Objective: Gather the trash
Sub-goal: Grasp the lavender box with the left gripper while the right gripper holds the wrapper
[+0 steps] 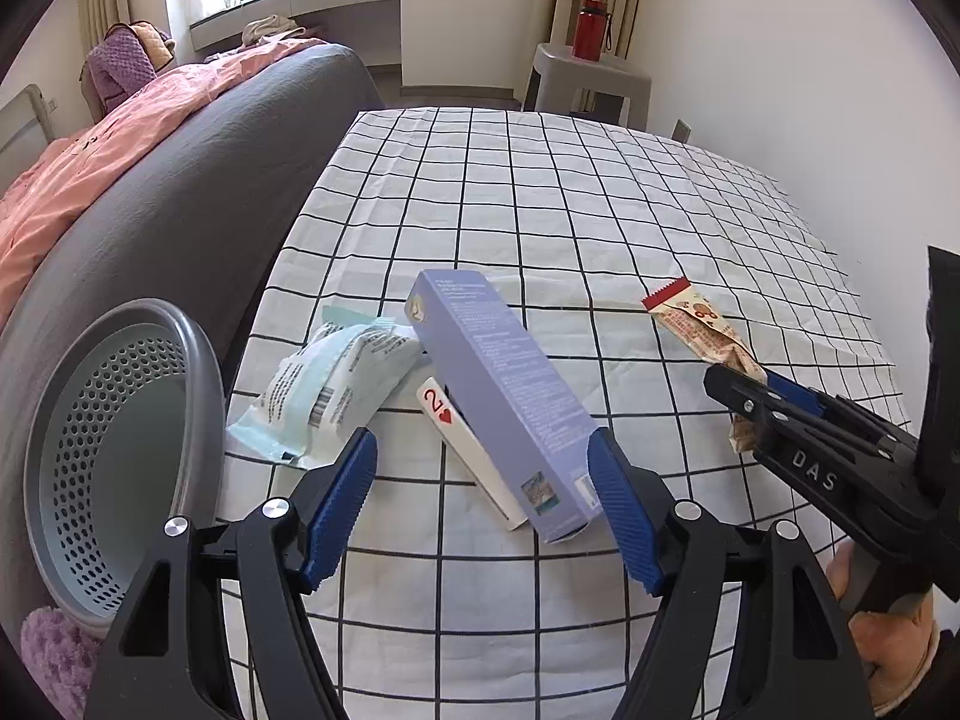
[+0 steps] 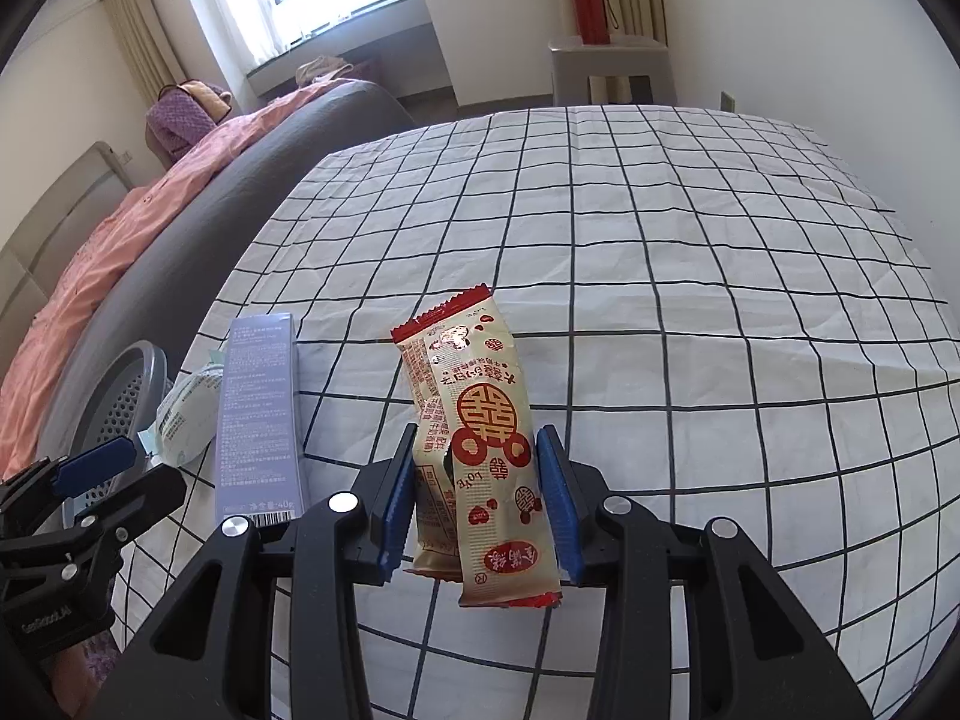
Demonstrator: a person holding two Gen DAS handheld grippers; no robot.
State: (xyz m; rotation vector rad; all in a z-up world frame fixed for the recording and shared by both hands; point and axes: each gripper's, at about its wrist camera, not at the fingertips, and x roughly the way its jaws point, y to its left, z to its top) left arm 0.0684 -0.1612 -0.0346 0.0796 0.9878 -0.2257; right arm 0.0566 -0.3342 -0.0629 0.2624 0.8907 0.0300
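Now the red-and-cream snack wrapper (image 2: 480, 456) is clamped in the right claw (image 2: 480, 504) and held clear of the checked table (image 2: 720, 300). The left claw (image 1: 480, 504) is held apart, empty, above the lilac carton (image 1: 498, 396). A carry to the perforated bin (image 1: 114, 450), at nine o'clock beside the table, is judged next, then a release over its mouth. A two-of-hearts card (image 1: 444, 420) is half hidden beneath the carton; the pale green packet (image 1: 336, 390) has print too small to be read.
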